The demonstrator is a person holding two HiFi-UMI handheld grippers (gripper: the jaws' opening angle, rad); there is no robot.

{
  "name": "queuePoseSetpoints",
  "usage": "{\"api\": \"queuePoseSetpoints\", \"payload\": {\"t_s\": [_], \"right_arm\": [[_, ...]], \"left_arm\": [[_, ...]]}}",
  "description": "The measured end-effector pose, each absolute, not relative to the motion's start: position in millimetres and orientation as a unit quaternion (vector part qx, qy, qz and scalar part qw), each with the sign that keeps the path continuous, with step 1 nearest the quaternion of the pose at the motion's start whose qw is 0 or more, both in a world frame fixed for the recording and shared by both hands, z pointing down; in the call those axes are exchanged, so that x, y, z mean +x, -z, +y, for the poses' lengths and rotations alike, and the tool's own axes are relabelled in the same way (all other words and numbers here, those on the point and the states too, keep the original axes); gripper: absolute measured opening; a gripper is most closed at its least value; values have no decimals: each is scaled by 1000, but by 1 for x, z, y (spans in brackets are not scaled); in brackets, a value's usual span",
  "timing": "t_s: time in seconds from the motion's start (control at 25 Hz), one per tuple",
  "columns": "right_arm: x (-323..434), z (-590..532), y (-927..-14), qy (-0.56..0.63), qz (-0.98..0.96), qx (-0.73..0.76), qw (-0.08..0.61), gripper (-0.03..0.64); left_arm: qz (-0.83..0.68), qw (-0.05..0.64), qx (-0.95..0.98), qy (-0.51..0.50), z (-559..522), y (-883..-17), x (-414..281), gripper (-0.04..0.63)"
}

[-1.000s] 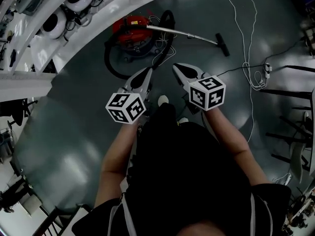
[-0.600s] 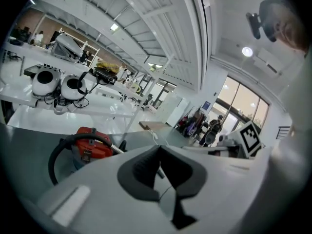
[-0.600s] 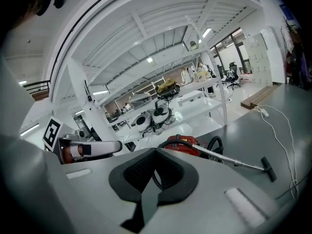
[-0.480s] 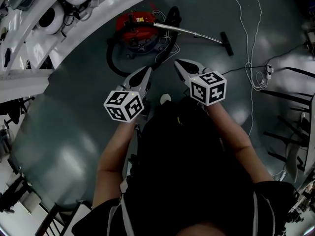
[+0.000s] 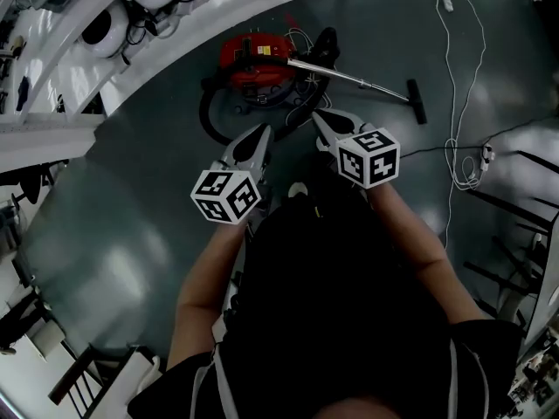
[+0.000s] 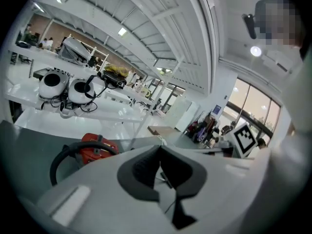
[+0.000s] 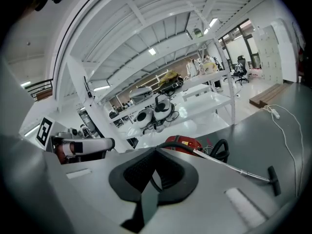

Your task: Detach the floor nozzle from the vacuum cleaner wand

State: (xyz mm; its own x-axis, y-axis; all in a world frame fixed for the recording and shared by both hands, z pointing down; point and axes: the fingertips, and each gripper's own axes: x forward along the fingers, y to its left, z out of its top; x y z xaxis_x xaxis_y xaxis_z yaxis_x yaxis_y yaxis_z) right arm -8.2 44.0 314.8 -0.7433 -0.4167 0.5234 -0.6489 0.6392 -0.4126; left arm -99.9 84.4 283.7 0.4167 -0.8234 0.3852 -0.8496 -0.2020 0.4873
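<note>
A red canister vacuum cleaner (image 5: pixel 253 55) lies on the grey floor ahead of me, with a black hose (image 5: pixel 210 120) looped at its left. Its metal wand (image 5: pixel 354 79) runs right to the black floor nozzle (image 5: pixel 418 101), which is still on the wand's end. My left gripper (image 5: pixel 265 131) and right gripper (image 5: pixel 319 114) are held side by side short of the vacuum, both shut and empty. The left gripper view shows the vacuum (image 6: pixel 95 147) beyond the shut jaws (image 6: pixel 158 147). Past the shut right gripper (image 7: pixel 155 152) the right gripper view shows wand (image 7: pixel 229 165) and nozzle (image 7: pixel 274 180).
A white power cable (image 5: pixel 454 77) snakes over the floor right of the nozzle. White benches (image 5: pixel 105 68) with round white devices (image 5: pixel 103 31) line the far left. Dark chair or stand legs (image 5: pixel 524 234) crowd the right edge. A second white cable (image 7: pixel 287 130) runs towards a wooden pallet.
Both grippers have travelled forward together towards the vacuum and sunk a little. The vacuum, wand and nozzle have not moved on the floor. Both grippers stayed shut.
</note>
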Motion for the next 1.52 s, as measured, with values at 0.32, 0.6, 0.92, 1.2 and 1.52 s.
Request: {"api": "queuePoseSetpoints", "payload": {"t_s": [0.32, 0.6, 0.92, 1.2, 1.52], "right_arm": [[-6, -29, -320, -293, -892, 267, 216, -3], [3, -72, -338, -323, -886, 249, 221, -3], [2, -104, -381, -331, -883, 212, 257, -3], [-15, -116, -429, -345, -872, 197, 286, -3], [-42, -135, -484, -318, -871, 209, 312, -3]], "left_arm": [[-556, 327, 764, -12, -3, -280, -84, 9], [-557, 338, 758, -42, -42, -302, -69, 9], [-563, 360, 740, -79, -69, -343, -64, 9], [-581, 369, 720, -90, -89, -383, -97, 9], [-576, 374, 715, -131, -103, -461, -128, 9]]}}
